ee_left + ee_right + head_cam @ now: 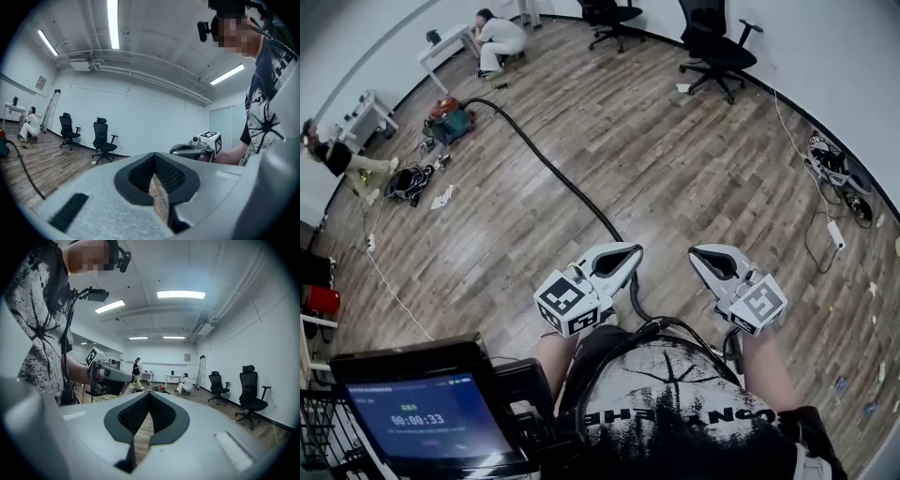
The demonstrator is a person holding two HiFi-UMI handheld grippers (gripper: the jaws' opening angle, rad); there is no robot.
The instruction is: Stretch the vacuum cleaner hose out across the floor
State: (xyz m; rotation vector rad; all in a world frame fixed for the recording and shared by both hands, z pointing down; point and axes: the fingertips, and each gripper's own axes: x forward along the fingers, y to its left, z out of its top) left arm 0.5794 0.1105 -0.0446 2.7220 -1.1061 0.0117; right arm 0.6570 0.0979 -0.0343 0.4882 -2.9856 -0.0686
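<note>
Running diagonally over wood floor [675, 169]: black vacuum hose [546, 164]. Long axis from vacuum cleaner [448, 120] at upper left to person's feet at lower centre, near end passing under left gripper [634, 251]. Left jaws clenched, nothing between. Right gripper [695, 251] likewise clenched, empty, clear of hose. Open floor right of hose up to office chairs [712, 47] and wall [825, 56]. Loose cables [834, 173] at right edge. Screen [422, 417] reads 00:00:33.

two grippers [628, 255] [698, 255], two office chairs [614, 14] [717, 47], one hose [553, 173], one vacuum cleaner [448, 117], two people [499, 39] [337, 155].
</note>
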